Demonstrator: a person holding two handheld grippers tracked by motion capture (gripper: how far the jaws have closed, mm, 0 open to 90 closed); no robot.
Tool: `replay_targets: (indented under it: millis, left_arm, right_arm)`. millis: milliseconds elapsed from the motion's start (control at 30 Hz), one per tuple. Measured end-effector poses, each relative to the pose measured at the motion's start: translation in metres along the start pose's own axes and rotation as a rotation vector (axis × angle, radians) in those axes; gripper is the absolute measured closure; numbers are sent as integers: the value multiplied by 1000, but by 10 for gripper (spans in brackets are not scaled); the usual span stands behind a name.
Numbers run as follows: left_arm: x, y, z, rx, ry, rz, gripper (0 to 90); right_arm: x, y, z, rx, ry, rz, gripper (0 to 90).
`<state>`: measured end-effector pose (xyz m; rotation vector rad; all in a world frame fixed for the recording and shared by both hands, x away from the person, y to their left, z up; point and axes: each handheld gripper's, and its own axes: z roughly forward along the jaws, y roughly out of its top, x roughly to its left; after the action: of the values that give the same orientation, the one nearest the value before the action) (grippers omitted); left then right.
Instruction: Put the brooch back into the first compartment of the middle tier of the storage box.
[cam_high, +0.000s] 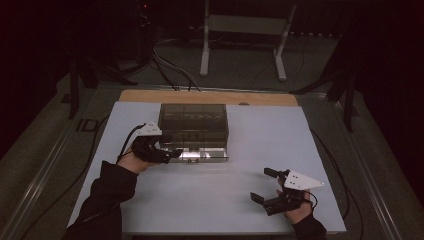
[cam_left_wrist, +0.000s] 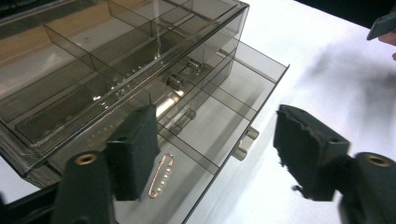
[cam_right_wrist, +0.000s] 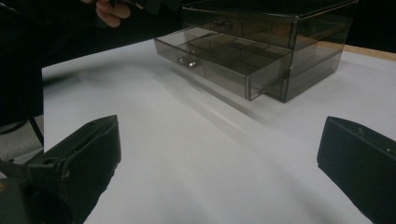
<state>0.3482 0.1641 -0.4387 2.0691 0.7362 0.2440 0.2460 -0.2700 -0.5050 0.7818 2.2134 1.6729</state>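
1. Smoky drawer box (cam_high: 194, 120) sits mid-table, its bottom drawer (cam_left_wrist: 219, 116) pulled out, a safety pin (cam_left_wrist: 161, 176) inside.
2. Left gripper (cam_left_wrist: 219, 154) hovers over that drawer, jaws wide, empty.
3. Right gripper (cam_high: 264, 185) rests well apart, spread and empty.

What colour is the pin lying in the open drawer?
Gold; the safety pin shows best in the left gripper view.

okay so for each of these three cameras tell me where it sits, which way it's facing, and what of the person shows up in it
High view: fixed above the person's side, looking forward and down at the table; both forearms, left tool and right tool enter from below.
Left gripper view: on the left tool, looking down into the open drawer holding a safety pin; open jaws frame it.
Right gripper view: on the right tool, low over the table, facing the smoky drawer box; open jaws below, other hand top left.
All share the drawer box.
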Motion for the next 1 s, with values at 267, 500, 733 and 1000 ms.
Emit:
replay_targets:
  millis: [267,500,733,1000]
  left_arm:
    - [-4,4,-6,1,0,13,177]
    - [-7,8,-12,1,-10,12,102]
    - [-7,8,-17,-22,-31,5,15]
    - [-6,5,-23,-44,-38,4,3]
  right_arm:
    - [0,0,0,-1,-1,-2,0]
    - [0,0,0,-5,3,2,0]
    - [0,0,0,-3,1,1,0]
    - [0,0,1,0,1,-3,0]
